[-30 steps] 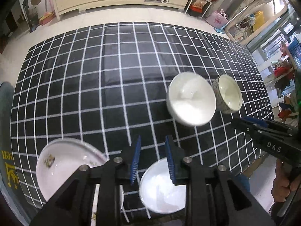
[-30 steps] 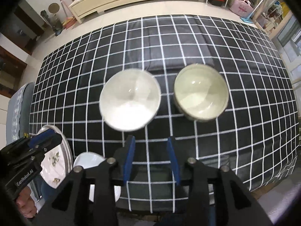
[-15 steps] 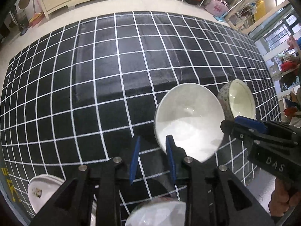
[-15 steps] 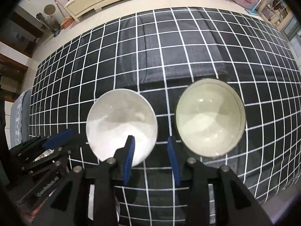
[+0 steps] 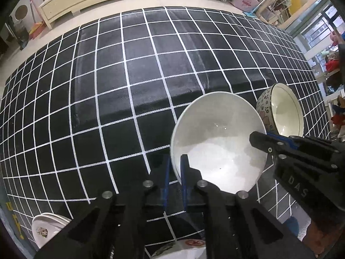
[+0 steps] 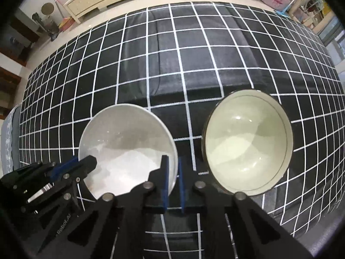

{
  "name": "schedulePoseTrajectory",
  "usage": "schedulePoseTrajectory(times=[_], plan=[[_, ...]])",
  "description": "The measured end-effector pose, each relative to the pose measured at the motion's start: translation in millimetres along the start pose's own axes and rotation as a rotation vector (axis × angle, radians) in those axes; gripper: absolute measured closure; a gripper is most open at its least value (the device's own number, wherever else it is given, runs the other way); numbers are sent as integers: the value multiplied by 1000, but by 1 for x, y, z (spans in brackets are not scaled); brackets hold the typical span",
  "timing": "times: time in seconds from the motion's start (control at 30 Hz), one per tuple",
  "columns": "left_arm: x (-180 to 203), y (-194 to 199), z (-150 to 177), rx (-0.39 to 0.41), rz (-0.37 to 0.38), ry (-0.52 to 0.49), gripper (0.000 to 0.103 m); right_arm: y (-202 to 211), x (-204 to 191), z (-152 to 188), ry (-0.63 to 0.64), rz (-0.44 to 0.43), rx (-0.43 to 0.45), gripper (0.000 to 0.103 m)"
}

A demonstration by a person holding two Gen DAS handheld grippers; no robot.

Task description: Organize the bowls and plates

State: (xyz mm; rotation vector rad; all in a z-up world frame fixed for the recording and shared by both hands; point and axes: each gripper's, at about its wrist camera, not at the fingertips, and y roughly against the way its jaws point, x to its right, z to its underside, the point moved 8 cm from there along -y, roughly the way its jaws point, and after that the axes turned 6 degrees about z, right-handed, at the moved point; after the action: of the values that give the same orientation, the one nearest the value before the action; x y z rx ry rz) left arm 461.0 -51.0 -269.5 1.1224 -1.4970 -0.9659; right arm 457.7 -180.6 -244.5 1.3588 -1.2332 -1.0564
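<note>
White and glossy, the white bowl [image 5: 217, 142] sits on our checked tablecloth [image 5: 129, 75] just beside the floral bowl [image 5: 280, 112] — we pinch its rim from both sides. Our left gripper [image 5: 175, 164] clamps the left edge; our right gripper [image 6: 171, 168] clamps the right edge — one finger inside, one outside.

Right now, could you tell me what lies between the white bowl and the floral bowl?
Only bare checked tablecloth separates the white bowl from the floral bowl, clearest in the right wrist view.
</note>
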Motion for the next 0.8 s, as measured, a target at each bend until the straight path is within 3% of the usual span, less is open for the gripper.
schedulePoseTrajectory(times=[0.5,0.8], plan=[[-21,10,50,-25,-6,31,95,9,-40,67,51,-20,-34,93],[-28,11,48,-23,-1,68,95,24,-88,96,56,27,-48,93]])
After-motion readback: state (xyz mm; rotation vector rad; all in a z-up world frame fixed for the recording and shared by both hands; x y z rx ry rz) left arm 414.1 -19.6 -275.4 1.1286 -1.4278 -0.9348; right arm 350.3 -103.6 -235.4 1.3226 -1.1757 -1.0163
